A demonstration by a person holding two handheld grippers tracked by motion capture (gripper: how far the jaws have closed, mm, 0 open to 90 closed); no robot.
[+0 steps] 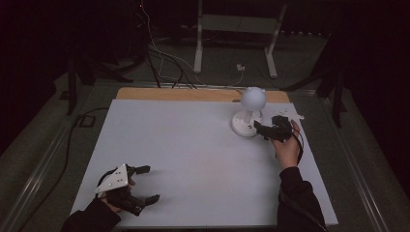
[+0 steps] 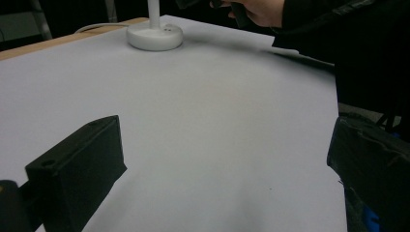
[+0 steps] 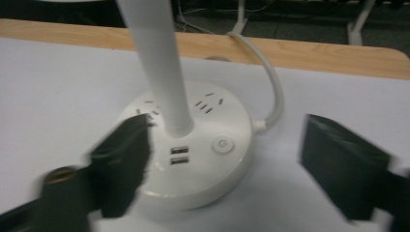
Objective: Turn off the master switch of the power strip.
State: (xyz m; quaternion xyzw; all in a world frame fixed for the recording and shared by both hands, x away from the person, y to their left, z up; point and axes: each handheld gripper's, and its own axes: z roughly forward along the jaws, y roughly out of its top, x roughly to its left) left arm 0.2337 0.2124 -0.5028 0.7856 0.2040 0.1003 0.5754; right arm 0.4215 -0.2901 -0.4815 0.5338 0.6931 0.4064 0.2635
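Approaching the lamp base [image 3: 193, 150] at far right with your right gripper [image 3: 222, 159], jaws wide, empty. Next: line up on its power button [image 3: 223, 144]. Left gripper [image 1: 140, 184] idles open near left.

White-topped table [image 1: 193, 145] with wooden far edge, white round-based lamp [image 1: 247, 118] standing near its far right corner

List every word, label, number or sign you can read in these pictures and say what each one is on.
No readable words, brands or numbers.
Round button on the white lamp base: carries a small ring-shaped mark, too blurred to read as a sign.
Two USB ports on that base: no legible marking.
Right gripper, open around the base: no lettering.
Left gripper, open: no lettering on its grey plate.
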